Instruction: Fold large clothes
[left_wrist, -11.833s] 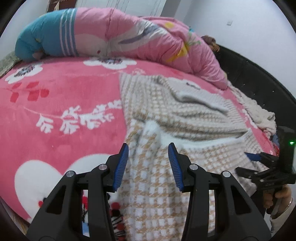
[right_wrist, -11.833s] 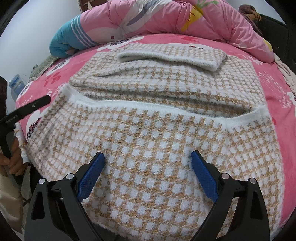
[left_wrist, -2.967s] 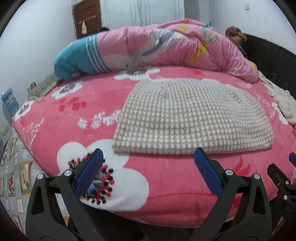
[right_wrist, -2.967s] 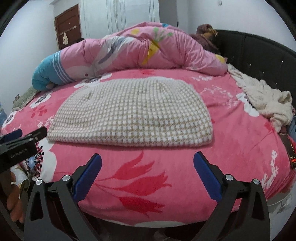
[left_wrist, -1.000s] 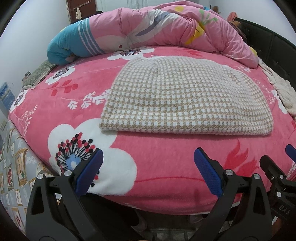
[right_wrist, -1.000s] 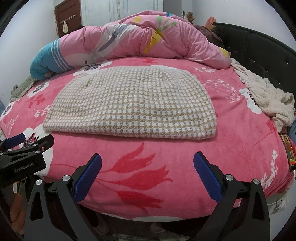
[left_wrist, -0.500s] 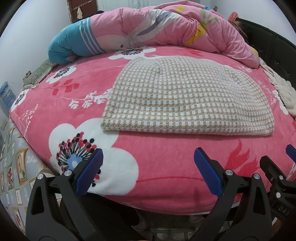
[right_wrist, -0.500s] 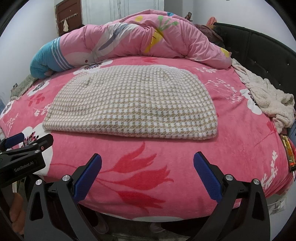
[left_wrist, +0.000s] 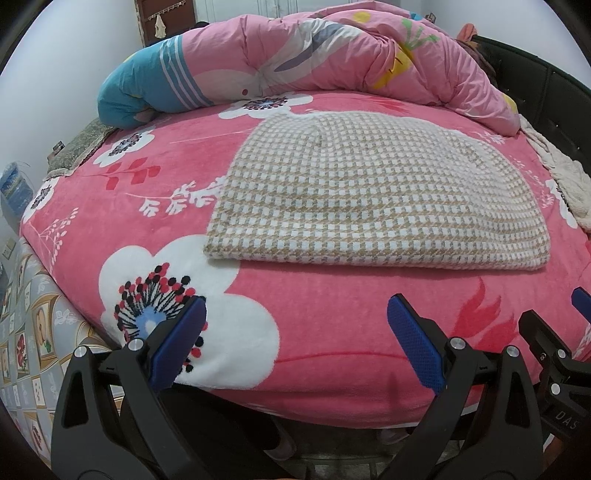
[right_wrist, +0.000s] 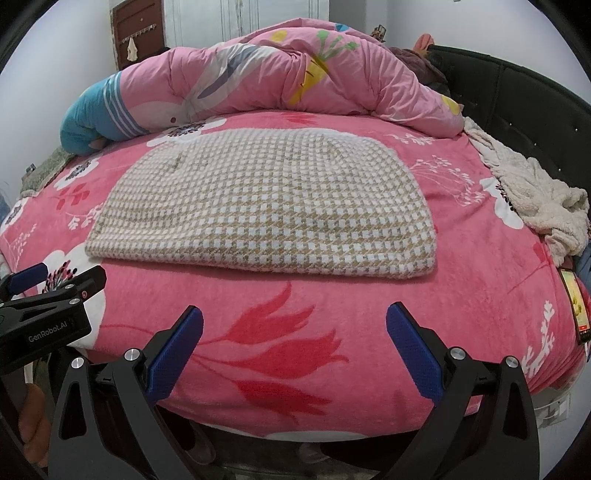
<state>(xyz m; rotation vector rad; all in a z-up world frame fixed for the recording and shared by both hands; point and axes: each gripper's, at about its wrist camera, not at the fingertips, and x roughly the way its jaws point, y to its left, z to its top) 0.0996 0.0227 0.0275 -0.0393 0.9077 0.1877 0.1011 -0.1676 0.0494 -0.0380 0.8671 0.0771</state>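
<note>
Since the checked knit garment (left_wrist: 373, 199) already lies as a flat folded slab on the pink floral bedspread (left_wrist: 332, 332), w/ its thick folded edge facing the cameras, the fold looks done or nearly so; whether another fold is wanted can't be told.

Risks, as a guess: if either gripper goes back in for one more fold, pinching only the top layer at the near edge would peel the stack open & skew it. The plush cover probably drags on the knit, so a sideways slide could bunch the lower layers. The cream fleece item (right_wrist: 535, 195) at about 2 o'clock in the right-wrist view sits apart from the garment, so snagging seems unlikely.

Pose: left gripper (left_wrist: 295, 343) hangs off the near bed edge, at 6 o'clock from the garment's left corner, pointing in over the mattress, jaws spread wide, nothing between the blue pads. Right gripper (right_wrist: 295, 347) is likewise at 6 o'clock, level w/ the other, jaws apart & empty. Each shows in the other's view, side by side, neither touching garment. The rolled pink duvet (right_wrist: 295, 74) lies at 12 o'clock beyond it.
</note>
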